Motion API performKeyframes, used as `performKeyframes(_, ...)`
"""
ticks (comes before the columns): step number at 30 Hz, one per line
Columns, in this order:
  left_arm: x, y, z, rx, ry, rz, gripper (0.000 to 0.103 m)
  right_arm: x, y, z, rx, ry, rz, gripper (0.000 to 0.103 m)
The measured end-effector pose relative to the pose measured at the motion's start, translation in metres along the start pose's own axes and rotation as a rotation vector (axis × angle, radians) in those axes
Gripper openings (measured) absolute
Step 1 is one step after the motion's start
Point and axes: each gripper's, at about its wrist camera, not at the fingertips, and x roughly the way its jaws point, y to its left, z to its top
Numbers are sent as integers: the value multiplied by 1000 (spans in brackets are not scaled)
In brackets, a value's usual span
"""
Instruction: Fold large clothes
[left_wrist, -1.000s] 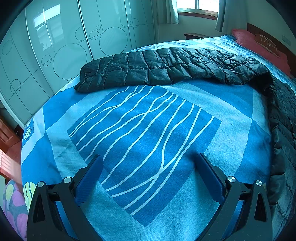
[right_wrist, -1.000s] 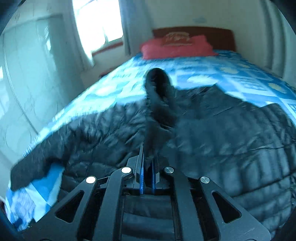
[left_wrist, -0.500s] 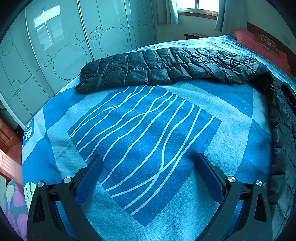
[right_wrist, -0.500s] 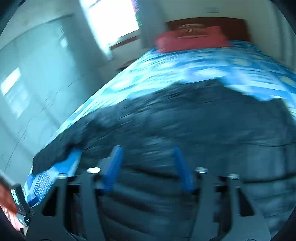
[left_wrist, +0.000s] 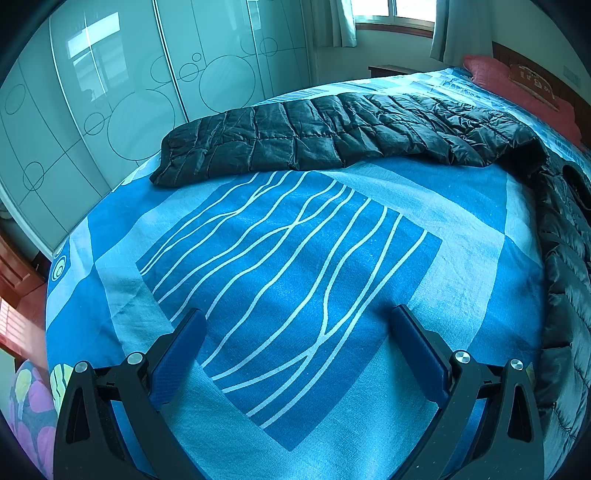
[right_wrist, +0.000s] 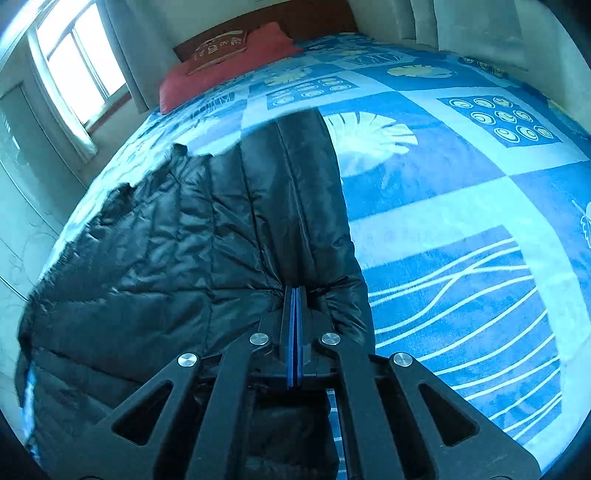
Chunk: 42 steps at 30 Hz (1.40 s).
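Mostly quilted black puffer jacket (right_wrist: 192, 236), shiny, creased, lying on blue patterned bedsheet (left_wrist: 295, 258); one sleeve stretched across upper frame of left view. Right gripper (right_wrist: 295, 295) pinched tight on jacket fabric. Left gripper (left_wrist: 295, 332) spread wide above bare sheet, holding nothing.

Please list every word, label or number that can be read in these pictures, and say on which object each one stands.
No text can be read.
Red pillow: a pale printed emblem with some characters, too small and blurred to read; the same in the left wrist view.
Black down jacket: no label visible.
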Motion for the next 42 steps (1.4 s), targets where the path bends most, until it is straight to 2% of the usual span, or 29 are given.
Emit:
performKeyframes(2, 0, -1, 0, 0, 0, 1, 99, -11, -1, 12, -12, -57, -5, 2)
performKeyframes(4, 0, 0, 0, 2, -1, 3, 99, -8, 0, 24, 0, -77, -8, 3)
performKeyframes(6, 0, 0, -1, 2, -1, 4, 99, 13, -4, 28, 10, -42, -20, 3)
performKeyframes(8, 0, 0, -1, 0, -1, 0, 99, 36, -12, 29, -1, 39, -45, 0)
performKeyframes(10, 0, -1, -1, -2, 0, -2, 99, 31, -8, 37, -15, 35, -58, 0)
performKeyframes(14, 0, -1, -1, -4, -1, -4, 99, 5, 6, 64, -29, -75, -33, 5)
performKeyframes(15, 0, -1, -1, -2, -1, -2, 99, 8, 8, 73, -29, -87, -36, 11)
performKeyframes(16, 0, -2, -1, -1, -1, 0, 99, 16, 9, 81, -29, -89, -44, 19)
performKeyframes(19, 0, -2, -1, -2, -1, -1, 99, 49, 5, 90, -11, -37, -81, 21)
performKeyframes(20, 0, -2, -2, -1, -1, -1, 99, 68, 0, 87, -4, 5, -109, 21)
performKeyframes(22, 0, -2, -1, -2, -1, -1, 99, 81, -5, 79, -10, 9, -118, 21)
performKeyframes(26, 0, -2, -2, -1, -1, 0, 99, 63, 6, 79, -9, -13, -137, 23)
performKeyframes(27, 0, -2, -2, -2, -1, -2, 99, 51, 11, 75, -7, -32, -126, 27)
performKeyframes(29, 0, -2, -2, -4, -1, -3, 99, 25, 26, 59, -13, -71, -96, 53)
performKeyframes(31, 0, -2, -2, -4, -2, -4, 99, 7, 41, 33, -30, -74, -80, 60)
performKeyframes(35, 0, -1, -1, -5, 0, -6, 99, 7, 59, -7, -41, -23, -78, 60)
performKeyframes(39, 0, 0, -1, -11, 1, -13, 99, 20, 74, -28, -136, -55, -187, 60)
performKeyframes(42, 0, 2, 0, -14, 2, -18, 99, 30, 79, -34, -170, -53, -230, 62)
